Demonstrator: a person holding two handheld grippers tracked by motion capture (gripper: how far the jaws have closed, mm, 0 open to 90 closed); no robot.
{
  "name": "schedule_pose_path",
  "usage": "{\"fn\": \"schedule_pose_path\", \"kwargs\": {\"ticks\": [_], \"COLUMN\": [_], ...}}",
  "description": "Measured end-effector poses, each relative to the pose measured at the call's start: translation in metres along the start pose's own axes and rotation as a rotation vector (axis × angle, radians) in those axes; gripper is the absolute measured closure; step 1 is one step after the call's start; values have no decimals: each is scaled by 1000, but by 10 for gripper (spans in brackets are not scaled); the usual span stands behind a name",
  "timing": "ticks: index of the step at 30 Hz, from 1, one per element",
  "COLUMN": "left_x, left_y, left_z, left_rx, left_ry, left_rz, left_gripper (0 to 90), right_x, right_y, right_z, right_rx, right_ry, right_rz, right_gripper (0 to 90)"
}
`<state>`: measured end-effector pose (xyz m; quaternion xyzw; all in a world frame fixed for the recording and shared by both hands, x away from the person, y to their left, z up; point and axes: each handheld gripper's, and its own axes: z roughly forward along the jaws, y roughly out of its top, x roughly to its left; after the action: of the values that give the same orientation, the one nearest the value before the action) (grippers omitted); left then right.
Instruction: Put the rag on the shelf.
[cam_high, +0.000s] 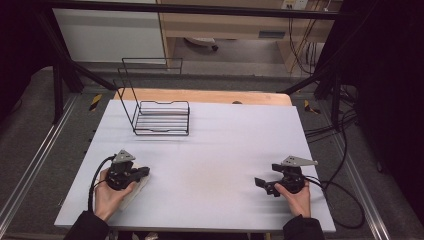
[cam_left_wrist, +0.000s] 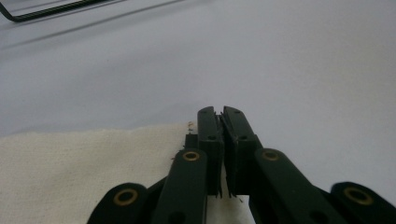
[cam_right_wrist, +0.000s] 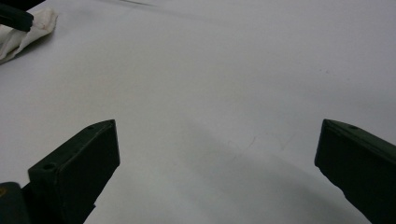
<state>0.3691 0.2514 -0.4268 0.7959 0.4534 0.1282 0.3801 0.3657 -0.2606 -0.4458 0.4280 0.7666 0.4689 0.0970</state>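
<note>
A cream cloth (cam_high: 136, 192) lies at the near left of the white table top (cam_high: 220, 135), partly under the person's left hand. My left gripper (cam_high: 145, 172) rests over it with its jaws pressed together. In the left gripper view, my left gripper (cam_left_wrist: 220, 112) pinches the right edge of the cloth (cam_left_wrist: 70, 163), and frayed threads show beside the jaws. My right gripper (cam_high: 259, 183) sits at the near right and points left. In its own view, my right gripper (cam_right_wrist: 217, 126) stands wide open over bare table. The cloth (cam_right_wrist: 23, 32) looks bunched at the far left there.
A black wire rack (cam_high: 162, 117) with a tall wire back stands at the far left of the table, and its wire (cam_left_wrist: 42, 13) crosses the top left of the left gripper view. Cables trail off the table's right side. A wooden edge runs along the back.
</note>
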Motion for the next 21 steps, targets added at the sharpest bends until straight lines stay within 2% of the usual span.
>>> {"fn": "schedule_pose_path", "kwargs": {"ticks": [8,13,18,21], "left_x": [-12,-27,-35,-41], "left_y": [9,14,17,20], "left_z": [1,10,16,27], "left_rx": [-39,-37,-41,-32], "left_ry": [-26,-36,-45,-47], "left_rz": [-11,8,15,44], "left_gripper": [861,861,860,859], "right_x": [0,0,0,0], "right_y": [0,0,0,0], "right_z": [1,1,1,2], "right_rx": [2,2,3,7], "right_ry": [-1,-4,-4,-2], "right_rz": [-1,-6,-8,-4], "right_gripper": [5,5,5,5]}}
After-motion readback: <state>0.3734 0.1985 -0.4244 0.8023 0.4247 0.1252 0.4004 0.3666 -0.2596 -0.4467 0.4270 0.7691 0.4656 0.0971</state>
